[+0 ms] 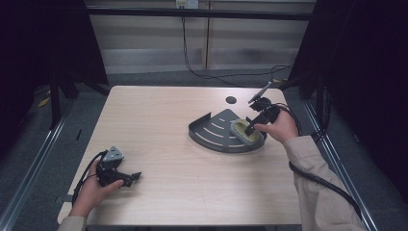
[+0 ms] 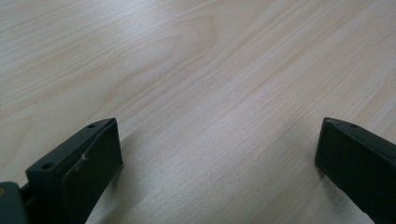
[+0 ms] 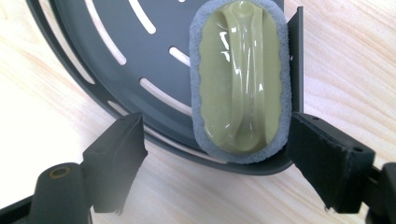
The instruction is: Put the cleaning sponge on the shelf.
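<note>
Pale wood table (image 1: 192,183): at its near left corner the left gripper (image 1: 135,176) rests, jaws spread over bare surface. Farther right, the right gripper (image 3: 215,154) hovers with jaws spread wide, pinching nothing, above the olive scrubber (image 3: 240,79) lying at the right end of the dark slotted tray (image 3: 93,37). To grasp, likely centre both jaws across the scrubber's raised handle and avoid the tray rim.
</note>
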Available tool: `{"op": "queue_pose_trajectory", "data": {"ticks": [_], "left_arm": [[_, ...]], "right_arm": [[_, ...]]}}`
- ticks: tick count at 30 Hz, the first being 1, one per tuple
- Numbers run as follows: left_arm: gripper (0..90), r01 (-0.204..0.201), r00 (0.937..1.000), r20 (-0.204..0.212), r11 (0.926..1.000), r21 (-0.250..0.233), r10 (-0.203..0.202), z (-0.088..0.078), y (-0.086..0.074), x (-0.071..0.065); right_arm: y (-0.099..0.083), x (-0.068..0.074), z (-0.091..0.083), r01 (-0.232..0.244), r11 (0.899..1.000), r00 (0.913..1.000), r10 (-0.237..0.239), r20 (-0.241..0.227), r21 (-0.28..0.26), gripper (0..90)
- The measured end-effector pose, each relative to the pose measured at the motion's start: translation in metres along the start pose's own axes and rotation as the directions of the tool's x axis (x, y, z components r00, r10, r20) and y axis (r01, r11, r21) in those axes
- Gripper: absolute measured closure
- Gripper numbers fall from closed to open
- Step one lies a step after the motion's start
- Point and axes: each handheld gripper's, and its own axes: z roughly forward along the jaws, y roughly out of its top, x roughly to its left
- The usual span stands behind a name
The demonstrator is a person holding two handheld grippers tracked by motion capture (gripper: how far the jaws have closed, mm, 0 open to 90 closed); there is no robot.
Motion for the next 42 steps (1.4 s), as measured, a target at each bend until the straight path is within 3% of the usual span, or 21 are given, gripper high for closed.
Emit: {"op": "queue_pose_trajectory", "data": {"ticks": [18,23,33,42], "left_arm": [[0.0,-0.007,1.0000,0.000,1.0000,0.005,0.007,0.000,0.000,0.000],[0.0,-0.008,1.0000,0.001,1.0000,0.005,0.008,0.000,0.000,0.001],[0.0,-0.007,1.0000,0.001,1.0000,0.005,0.007,0.000,0.000,0.001],[0.0,-0.007,1.0000,0.001,1.0000,0.005,0.007,0.000,0.000,0.000]], "right_arm": [[-0.032,-0.004,-0.013,0.028,0.999,0.9994,-0.028,-0.022,-0.035,19.1],[-0.043,-0.004,-0.014,0.025,0.999,0.9984,-0.027,-0.050,-0.043,18.1],[-0.065,0.005,-0.008,0.053,0.996,0.9952,-0.059,-0.078,-0.073,15.4],[-0.081,0.012,0.000,0.092,0.994,0.9920,-0.097,-0.081,-0.063,15.4]]}}
